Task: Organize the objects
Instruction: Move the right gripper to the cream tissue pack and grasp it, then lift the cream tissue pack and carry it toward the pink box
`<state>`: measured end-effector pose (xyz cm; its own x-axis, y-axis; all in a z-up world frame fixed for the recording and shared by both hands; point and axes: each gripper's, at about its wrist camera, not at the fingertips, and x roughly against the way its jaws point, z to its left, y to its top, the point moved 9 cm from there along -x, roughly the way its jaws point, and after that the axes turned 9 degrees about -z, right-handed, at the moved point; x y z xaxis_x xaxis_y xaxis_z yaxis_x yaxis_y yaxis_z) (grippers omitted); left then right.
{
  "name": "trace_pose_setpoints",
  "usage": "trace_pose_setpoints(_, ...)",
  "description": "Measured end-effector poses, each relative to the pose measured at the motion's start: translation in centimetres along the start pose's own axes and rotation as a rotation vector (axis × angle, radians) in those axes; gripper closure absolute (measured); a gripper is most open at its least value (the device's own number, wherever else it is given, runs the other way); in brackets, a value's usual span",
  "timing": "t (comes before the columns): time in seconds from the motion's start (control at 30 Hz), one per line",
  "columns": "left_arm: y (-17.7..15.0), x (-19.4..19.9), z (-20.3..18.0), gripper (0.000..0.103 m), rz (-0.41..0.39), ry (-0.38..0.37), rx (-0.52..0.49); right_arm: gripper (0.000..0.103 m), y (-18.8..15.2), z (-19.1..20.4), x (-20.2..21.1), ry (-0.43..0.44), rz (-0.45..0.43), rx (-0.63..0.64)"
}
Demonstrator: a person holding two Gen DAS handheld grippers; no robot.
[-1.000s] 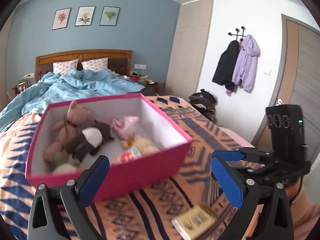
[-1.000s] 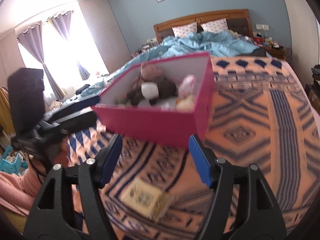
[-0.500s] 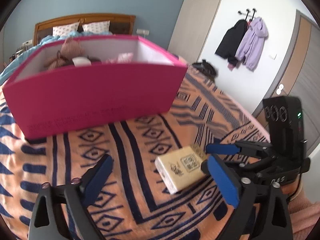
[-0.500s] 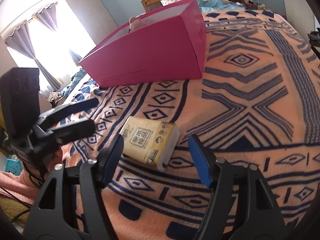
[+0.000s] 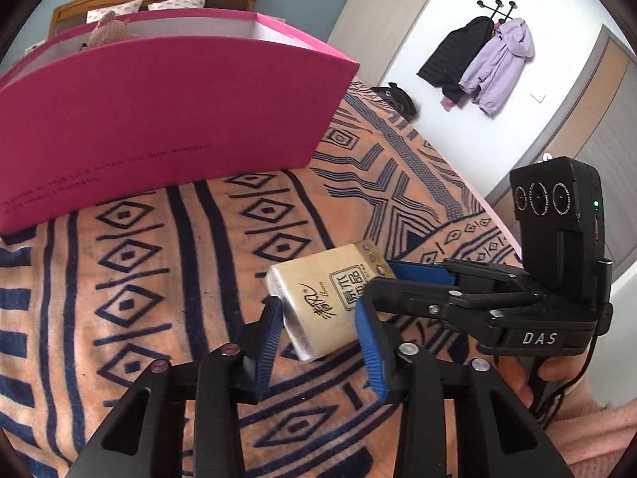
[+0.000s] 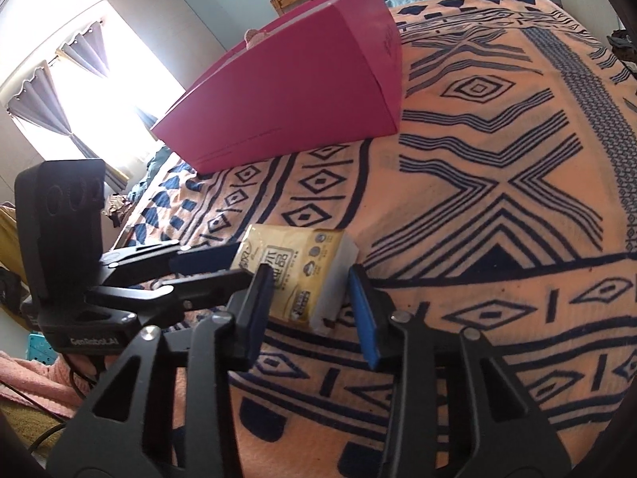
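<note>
Bedroom, bed covered by an orange blanket (image 5: 159, 279) with dark blue patterns: both grippers meet at one tissue pack.

The tan tissue pack (image 5: 330, 294) lies on the blanket in front of the pink box (image 5: 167, 119), well apart from it; a plush toy (image 5: 109, 32) peeks over the box rim. The left gripper (image 5: 318, 338) straddles one end of the pack, its blue fingers (image 5: 368, 346) closing in, the left one at the pack's corner, no firm clamp visible. The right gripper (image 6: 312, 306) straddles the opposite end, its fingers (image 6: 364, 318) also closing, a slim gap showing on the right side. Jackets (image 5: 477, 63) hang on the far white wall.
</note>
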<state>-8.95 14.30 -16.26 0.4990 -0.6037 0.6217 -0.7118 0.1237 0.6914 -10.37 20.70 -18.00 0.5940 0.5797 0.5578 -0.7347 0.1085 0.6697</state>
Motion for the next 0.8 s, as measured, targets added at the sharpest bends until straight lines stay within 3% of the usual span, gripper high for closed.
trace_pose_setpoints(0.33, 0.1, 0.6, -0.4, 0.066, -0.002, -0.001, 0.003, 0.063, 0.2, 0.6, 0.2, -0.017, -0.005, 0.026)
trace_pose_setpoints(0.8, 2.6, 3.1, -0.3, 0.066, -0.09, 0.046, -0.039, 0.063, 1.9, 2.9, 1.1, -0.008, -0.048, 0.095)
